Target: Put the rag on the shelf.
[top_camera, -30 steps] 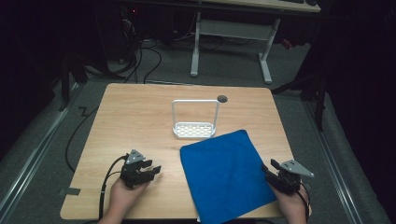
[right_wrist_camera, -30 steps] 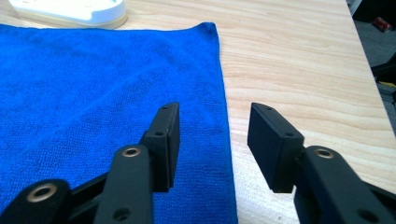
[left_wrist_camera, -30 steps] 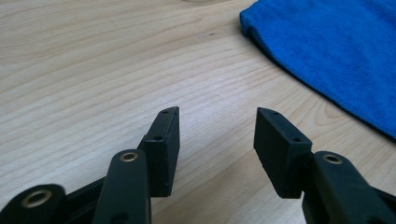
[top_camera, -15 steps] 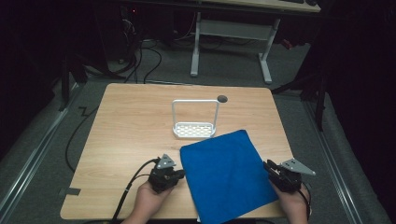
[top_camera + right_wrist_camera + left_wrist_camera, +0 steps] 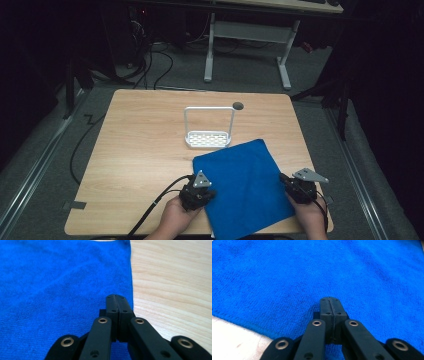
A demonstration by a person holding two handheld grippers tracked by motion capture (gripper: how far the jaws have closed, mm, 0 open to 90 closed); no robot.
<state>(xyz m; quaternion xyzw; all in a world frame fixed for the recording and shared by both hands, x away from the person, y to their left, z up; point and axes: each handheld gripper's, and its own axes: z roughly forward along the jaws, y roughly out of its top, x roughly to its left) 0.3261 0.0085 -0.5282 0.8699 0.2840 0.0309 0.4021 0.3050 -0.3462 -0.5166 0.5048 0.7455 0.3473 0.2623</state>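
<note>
Shifted toward the blue cloth (image 5: 245, 185) since a second ago: left gripper (image 5: 211, 192), off the bare wood of the table (image 5: 145, 150) and now at the cloth's left edge, near the corner closest to the person. Hardly any change of place for right gripper (image 5: 285, 180), sitting at the cloth's right edge. Both pairs of jaws just closing in that same second, from wide apart to fully together.

Seen from left gripper's own camera: left gripper (image 5: 330, 300) with pads pressed flat against each other, tips low over the cloth (image 5: 312, 270), hem and a strip of table behind. No fold of fabric visible between the pads (cannot tell whether a thin pinch sits under the tips). Same picture from the other side: right gripper (image 5: 115, 297) clamped to a single seam, tips right beside the hem of the cloth (image 5: 50, 277), bare wood (image 5: 175, 277) next to it.

Cloth itself lying flat and spread out, turned slightly askew, on the near right part of the table, its far corner just in front of the white wire rack (image 5: 209, 140). No corner raised, no crease, no fold.

Judging by that: early days. Approach to both side edges done and jaws brought together; lifting, folding or moving the cloth all left to do, and probably a check that each grip actually caught fabric.
</note>
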